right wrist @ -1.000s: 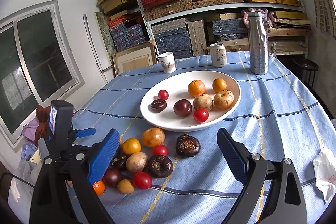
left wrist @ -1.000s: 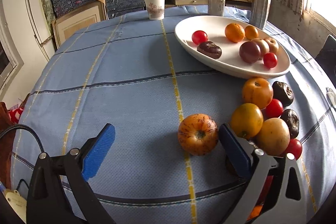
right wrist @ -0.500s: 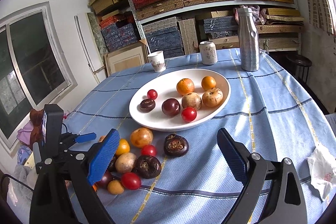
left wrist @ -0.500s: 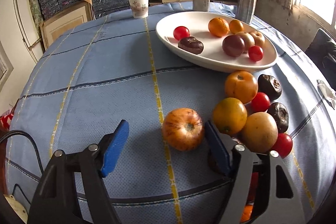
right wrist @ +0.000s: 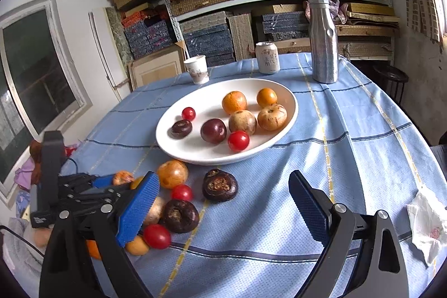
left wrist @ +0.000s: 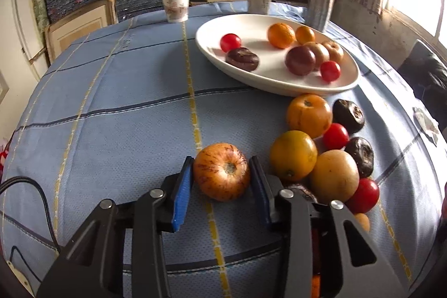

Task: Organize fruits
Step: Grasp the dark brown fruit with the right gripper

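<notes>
Starting at the left: the left gripper [left wrist: 222,172] is down on the blue tablecloth [left wrist: 111,102] with its jaws closing around a streaky orange-red fruit [left wrist: 222,172], and both blue pads look like they're already touching its sides, so I'd call that grabbed. The fruit is still sitting on the cloth, right on a yellow stripe. Just right of it is the loose pile: two oranges [left wrist: 293,158], a tan round fruit [left wrist: 333,176], a few cherry tomatoes [left wrist: 336,136] and some dark wrinkly fruits [left wrist: 349,115], all bunched together and touching. Behind the pile is the white oval plate [right wrist: 173,147], which holds eight fruits. Over to the right, the right gripper [right wrist: 223,200] hangs above the cloth with jaws spread wide and nothing between them. At the back edge there's a paper cup [right wrist: 197,69], a can [right wrist: 267,57] and a metal bottle [right wrist: 322,41].
</notes>
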Tool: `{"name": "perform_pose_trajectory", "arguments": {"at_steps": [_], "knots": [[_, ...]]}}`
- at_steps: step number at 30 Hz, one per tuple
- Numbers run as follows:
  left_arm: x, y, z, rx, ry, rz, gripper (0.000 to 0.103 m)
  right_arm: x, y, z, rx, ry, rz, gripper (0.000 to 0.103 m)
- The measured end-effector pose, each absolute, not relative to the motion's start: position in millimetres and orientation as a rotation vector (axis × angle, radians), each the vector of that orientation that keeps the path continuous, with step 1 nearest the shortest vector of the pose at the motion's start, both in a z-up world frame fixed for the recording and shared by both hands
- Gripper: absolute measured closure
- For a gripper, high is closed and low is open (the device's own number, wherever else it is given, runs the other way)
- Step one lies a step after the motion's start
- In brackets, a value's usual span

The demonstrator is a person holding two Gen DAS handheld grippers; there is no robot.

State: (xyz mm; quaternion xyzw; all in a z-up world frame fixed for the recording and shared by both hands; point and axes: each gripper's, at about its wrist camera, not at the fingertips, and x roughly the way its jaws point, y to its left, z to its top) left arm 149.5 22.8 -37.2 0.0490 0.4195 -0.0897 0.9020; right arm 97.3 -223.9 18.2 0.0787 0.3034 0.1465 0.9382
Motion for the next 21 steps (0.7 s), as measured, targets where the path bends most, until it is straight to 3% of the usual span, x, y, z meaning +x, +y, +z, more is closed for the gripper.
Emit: {"name": "perform_pose_trajectory", "arguments": {"at_steps": [8, 15, 21], "knots": [[147, 38, -29, 0.066, 0.836, -0.142, 0.064, 113, -216, -2, 0.093, 0.693, 0.26, 0.011], [146, 38, -28, 0.066, 0.837, -0.155, 0.064, 131, -196, -10, 0.058, 0.754, 0.286, 0.026], [146, 37, -28, 0.062, 0.841, -0.159, 0.064, 154, -182, -22, 0.042, 0.841, 0.302, 0.045]]}}
